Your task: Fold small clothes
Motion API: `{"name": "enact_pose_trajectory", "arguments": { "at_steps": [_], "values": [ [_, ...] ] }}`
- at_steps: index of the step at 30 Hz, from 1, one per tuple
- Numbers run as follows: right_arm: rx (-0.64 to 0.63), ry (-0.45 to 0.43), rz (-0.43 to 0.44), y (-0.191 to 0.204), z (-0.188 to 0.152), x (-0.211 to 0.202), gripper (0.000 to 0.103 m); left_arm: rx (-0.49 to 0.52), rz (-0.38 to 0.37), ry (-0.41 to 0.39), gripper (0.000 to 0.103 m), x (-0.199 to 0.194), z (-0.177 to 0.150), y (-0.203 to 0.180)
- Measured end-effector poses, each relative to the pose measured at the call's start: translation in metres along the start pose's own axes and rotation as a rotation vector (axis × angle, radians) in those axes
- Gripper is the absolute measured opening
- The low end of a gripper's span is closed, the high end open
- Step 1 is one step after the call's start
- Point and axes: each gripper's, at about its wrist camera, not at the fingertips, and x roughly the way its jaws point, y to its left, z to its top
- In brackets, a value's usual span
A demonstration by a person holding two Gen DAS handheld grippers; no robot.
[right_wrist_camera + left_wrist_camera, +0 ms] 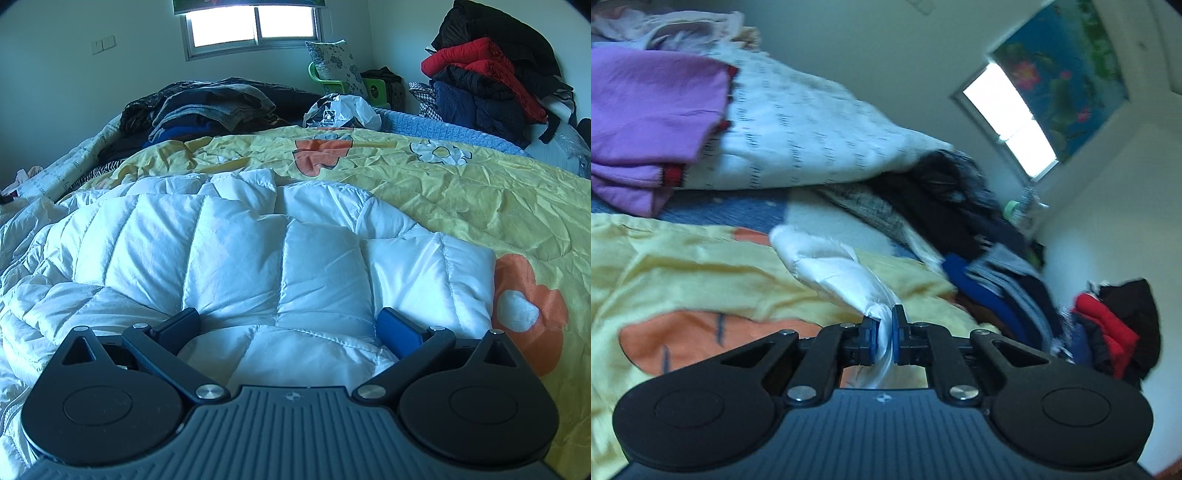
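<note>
A white quilted puffer jacket (236,258) lies spread on the yellow flowered bedspread (480,192). My right gripper (288,325) is open, low over the jacket's near part, its fingers (400,334) wide apart and resting on or just above the fabric. In the left wrist view my left gripper (884,332) is shut on a pinched fold of the white jacket (831,269), which is lifted off the yellow bedspread (683,266). The view is tilted and blurred.
Folded purple clothes (650,110) and a white patterned quilt (812,129) are stacked at the bed's left. Dark clothes (207,103) are heaped at the far side. A pile of red and black jackets (487,74) stands at the right. A plastic bag (343,110) lies behind the bedspread.
</note>
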Motion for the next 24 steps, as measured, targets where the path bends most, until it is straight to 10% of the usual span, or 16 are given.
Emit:
{"name": "enact_pose_trajectory", "arguments": {
  "at_steps": [17, 24],
  "values": [
    [0.008, -0.003, 0.0, 0.0, 0.001, -0.001, 0.1, 0.217, 0.078, 0.092, 0.01, 0.024, -0.037, -0.025],
    [0.006, -0.003, -0.003, 0.0, 0.001, 0.0, 0.1, 0.694, 0.047, -0.255, 0.006, -0.05, -0.108, -0.092]
  ]
}}
